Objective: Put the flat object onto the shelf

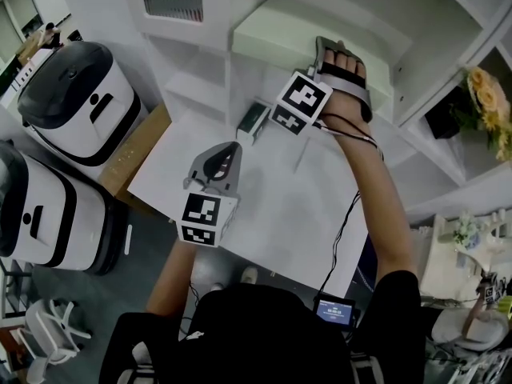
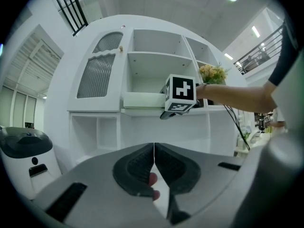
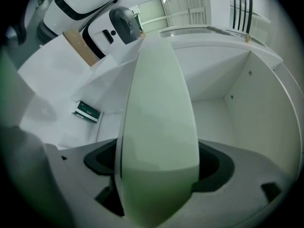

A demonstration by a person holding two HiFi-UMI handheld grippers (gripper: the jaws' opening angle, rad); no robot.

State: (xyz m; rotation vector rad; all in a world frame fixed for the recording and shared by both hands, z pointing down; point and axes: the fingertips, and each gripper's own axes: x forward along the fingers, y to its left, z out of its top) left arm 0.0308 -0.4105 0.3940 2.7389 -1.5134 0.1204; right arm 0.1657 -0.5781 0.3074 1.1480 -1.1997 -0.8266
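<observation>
The flat object [image 1: 298, 29] is a pale green board. My right gripper [image 1: 323, 48] is shut on its near edge and holds it at the white shelf unit [image 1: 416, 50], level with a shelf board. In the right gripper view the flat object [image 3: 159, 122] stands edge-on between the jaws of the right gripper [image 3: 156, 167] and reaches into an open shelf compartment [image 3: 228, 113]. In the left gripper view the flat object [image 2: 142, 99] lies along the shelf's ledge. My left gripper [image 1: 230, 155] hangs over the white table [image 1: 288, 214], shut and with nothing in it; its fingertips [image 2: 151, 156] meet.
A small dark green box [image 1: 253, 121] lies on the table near the shelf, also seen as the box [image 3: 87, 111]. Two white-and-black machines [image 1: 76, 94] stand at the left beside a cardboard box [image 1: 136, 150]. Flowers [image 1: 488, 94] sit in a right-hand shelf compartment.
</observation>
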